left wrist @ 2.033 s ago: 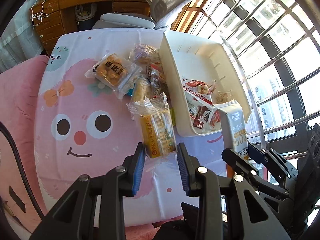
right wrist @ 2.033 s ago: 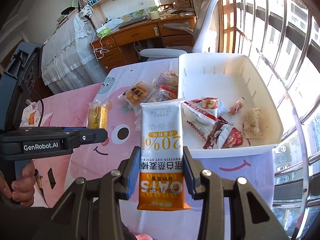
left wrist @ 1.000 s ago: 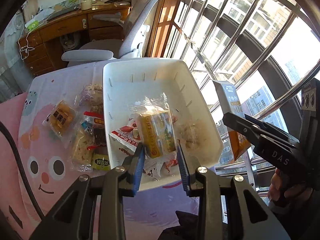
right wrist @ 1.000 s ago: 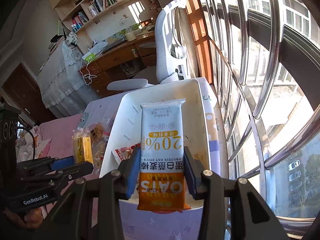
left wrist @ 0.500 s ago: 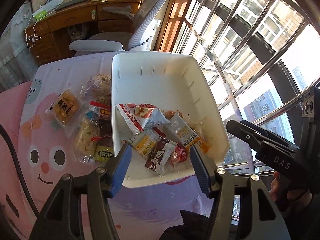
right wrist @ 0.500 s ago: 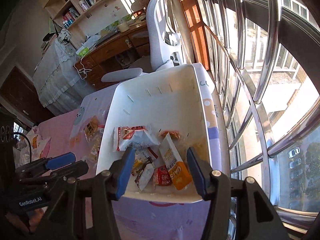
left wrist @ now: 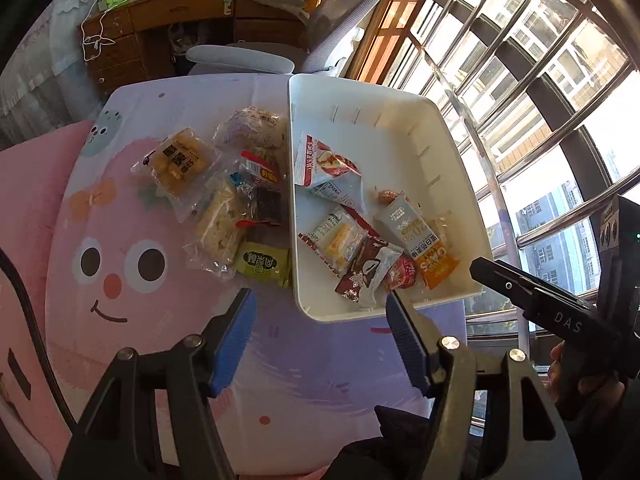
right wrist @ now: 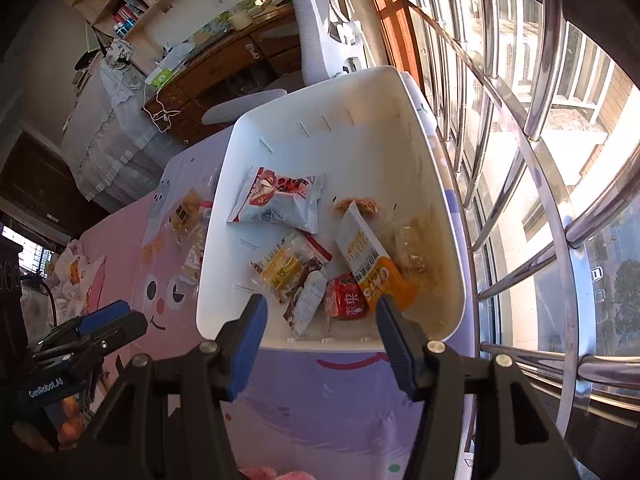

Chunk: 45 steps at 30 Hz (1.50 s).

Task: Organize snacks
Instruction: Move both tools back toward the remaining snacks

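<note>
A white bin stands on the cartoon tablecloth and holds several snack packets, among them the orange oat bar and the yellow cake packet. Several more packets lie left of the bin, such as a yellow biscuit pack and a green packet. My left gripper is open and empty, near the bin's front edge. My right gripper is open and empty, above the bin's near rim.
A window with metal bars runs along the right side. A grey chair and a wooden desk stand beyond the table. The right gripper body shows at the left view's right edge.
Both grippers released their packets into the bin, the left the yellow cake packet and the right the oat bar. Both now stand open and have drawn back toward the bin's near edge.
</note>
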Available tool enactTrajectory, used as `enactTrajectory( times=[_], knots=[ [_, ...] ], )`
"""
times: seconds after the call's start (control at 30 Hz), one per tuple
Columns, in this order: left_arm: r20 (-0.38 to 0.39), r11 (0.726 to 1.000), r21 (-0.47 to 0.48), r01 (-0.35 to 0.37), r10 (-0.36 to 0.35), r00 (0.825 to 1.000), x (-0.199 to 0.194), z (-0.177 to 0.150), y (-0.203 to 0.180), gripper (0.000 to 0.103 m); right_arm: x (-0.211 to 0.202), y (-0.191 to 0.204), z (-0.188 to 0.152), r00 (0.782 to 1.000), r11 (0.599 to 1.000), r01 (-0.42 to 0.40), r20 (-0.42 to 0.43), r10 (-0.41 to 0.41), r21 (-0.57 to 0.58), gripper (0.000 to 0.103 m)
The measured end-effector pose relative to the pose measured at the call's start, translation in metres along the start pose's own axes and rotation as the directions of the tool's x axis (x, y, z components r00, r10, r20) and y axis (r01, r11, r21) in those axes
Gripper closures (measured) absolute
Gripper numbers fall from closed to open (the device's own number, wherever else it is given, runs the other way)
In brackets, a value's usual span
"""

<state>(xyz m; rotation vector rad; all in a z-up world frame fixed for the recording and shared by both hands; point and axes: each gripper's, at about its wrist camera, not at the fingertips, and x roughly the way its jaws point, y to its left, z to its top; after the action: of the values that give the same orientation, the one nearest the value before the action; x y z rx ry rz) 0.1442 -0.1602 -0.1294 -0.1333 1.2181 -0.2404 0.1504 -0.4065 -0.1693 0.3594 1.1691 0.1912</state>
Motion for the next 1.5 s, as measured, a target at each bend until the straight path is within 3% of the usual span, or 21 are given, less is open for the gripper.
enactTrajectory(
  times=[0.33, 0.73, 1.07, 1.23, 1.5],
  knots=[
    [-0.023, 0.999, -0.035, -0.014, 0.013, 1.000, -0.014, -0.026, 0.063, 0.037, 0.015, 0.036, -0.028, 0.998, 0.998, -0.029, -0.059, 0.032, 0.050, 0.046],
    [-0.051, 0.999, 0.030, -0.028, 0.030, 0.998, -0.037, -0.029, 0.136, 0.028, 0.032, 0.093, -0.058, 0.997, 0.977, -0.051, -0.039, 0.061, 0.205, 0.046],
    [-0.050, 0.993, 0.119, -0.023, 0.029, 0.998, -0.053, -0.017, 0.191, 0.017, 0.049, 0.127, -0.075, 0.996, 0.915, -0.086, 0.048, 0.073, 0.395, 0.046],
    [-0.053, 0.987, 0.160, -0.010, 0.019, 0.998, -0.055, -0.008, 0.215, 0.017, 0.062, 0.145, -0.085, 0.994, 0.878, -0.108, 0.077, 0.081, 0.467, 0.046],
    [-0.062, 0.987, 0.161, 0.029, -0.019, 0.998, -0.053, 0.006, 0.239, 0.017, 0.082, 0.166, -0.093, 0.992, 0.834, -0.123, 0.058, 0.109, 0.537, 0.036]
  ],
)
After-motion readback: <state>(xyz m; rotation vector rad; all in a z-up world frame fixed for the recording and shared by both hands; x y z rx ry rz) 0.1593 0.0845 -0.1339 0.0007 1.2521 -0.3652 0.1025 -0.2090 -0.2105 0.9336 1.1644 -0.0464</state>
